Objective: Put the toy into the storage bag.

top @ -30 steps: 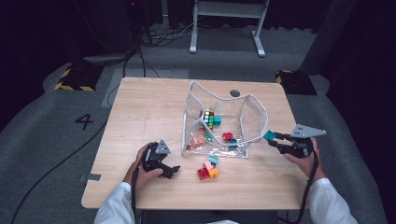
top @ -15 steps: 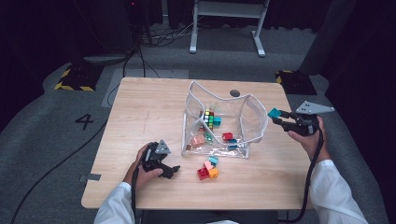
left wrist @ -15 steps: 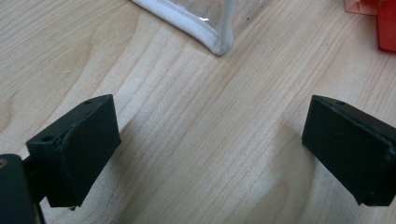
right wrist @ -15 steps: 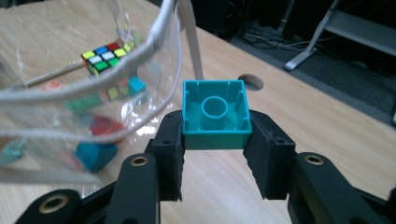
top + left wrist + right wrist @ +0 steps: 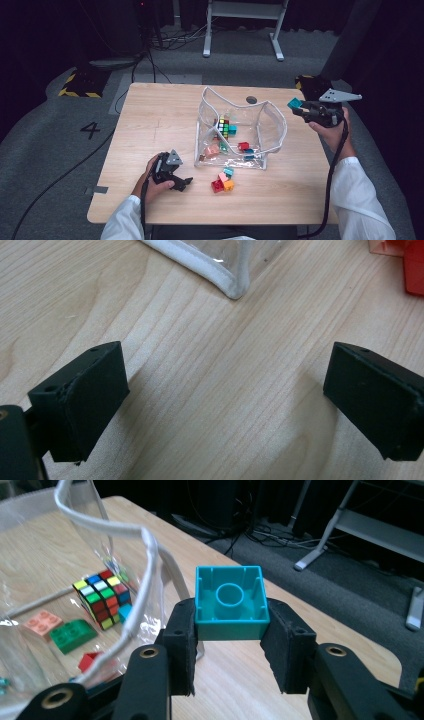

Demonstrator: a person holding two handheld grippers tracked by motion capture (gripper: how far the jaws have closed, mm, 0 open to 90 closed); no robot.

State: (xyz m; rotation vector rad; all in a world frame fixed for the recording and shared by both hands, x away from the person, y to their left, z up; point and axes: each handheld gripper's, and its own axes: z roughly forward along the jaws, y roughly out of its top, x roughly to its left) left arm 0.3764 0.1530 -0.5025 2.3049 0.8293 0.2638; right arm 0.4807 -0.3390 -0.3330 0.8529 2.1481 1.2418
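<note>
The right tool is clamped on a teal square plastic brick, raised right of the clear plastic pouch, probably to drop in; the left tool, apart, rests on the desk.

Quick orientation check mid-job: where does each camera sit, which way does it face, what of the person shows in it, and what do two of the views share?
High view: above the person's side, looking forward and down on the light wooden table; both white-sleeved forearms, left tool, right tool.
Left gripper view: on the left tool, facing down at the tabletop; open black jaws, clear pouch corner.
Right gripper view: on the right tool, looking across the table; jaws clamp a teal plastic brick.
Shared: high and right gripper views show the clear plastic pouch and multicoloured puzzle cube.
</note>
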